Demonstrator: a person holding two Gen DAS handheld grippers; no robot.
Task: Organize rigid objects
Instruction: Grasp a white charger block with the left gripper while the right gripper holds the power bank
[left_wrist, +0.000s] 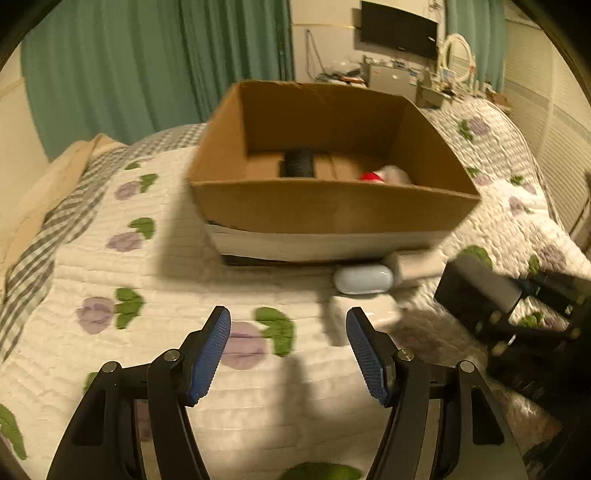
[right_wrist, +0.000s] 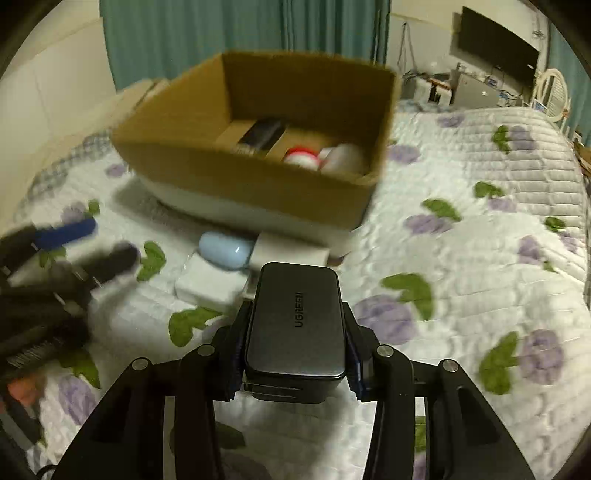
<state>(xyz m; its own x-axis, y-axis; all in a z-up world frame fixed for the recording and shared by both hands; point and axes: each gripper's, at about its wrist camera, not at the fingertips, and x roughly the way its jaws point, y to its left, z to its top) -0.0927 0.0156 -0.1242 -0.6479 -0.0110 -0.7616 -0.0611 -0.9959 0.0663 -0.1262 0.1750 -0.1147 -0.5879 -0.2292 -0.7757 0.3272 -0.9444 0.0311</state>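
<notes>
Right gripper (right_wrist: 295, 343) clamps a dark grey UGREEN charger (right_wrist: 295, 325), held above the floral quilt (right_wrist: 461, 258) in front of the cardboard box (right_wrist: 258, 184). Left gripper (left_wrist: 288, 354) hangs with jaws wide, empty. Pale blue case (right_wrist: 225, 251) and, apparently, white adapters (right_wrist: 210, 284) lie against the box front. Green curtains (left_wrist: 147, 62) hang behind the box.

We saw the cardboard box (right_wrist: 258, 177) blurred; its front wall hid part of 1 red-and-white item (left_wrist: 373, 176).
</notes>
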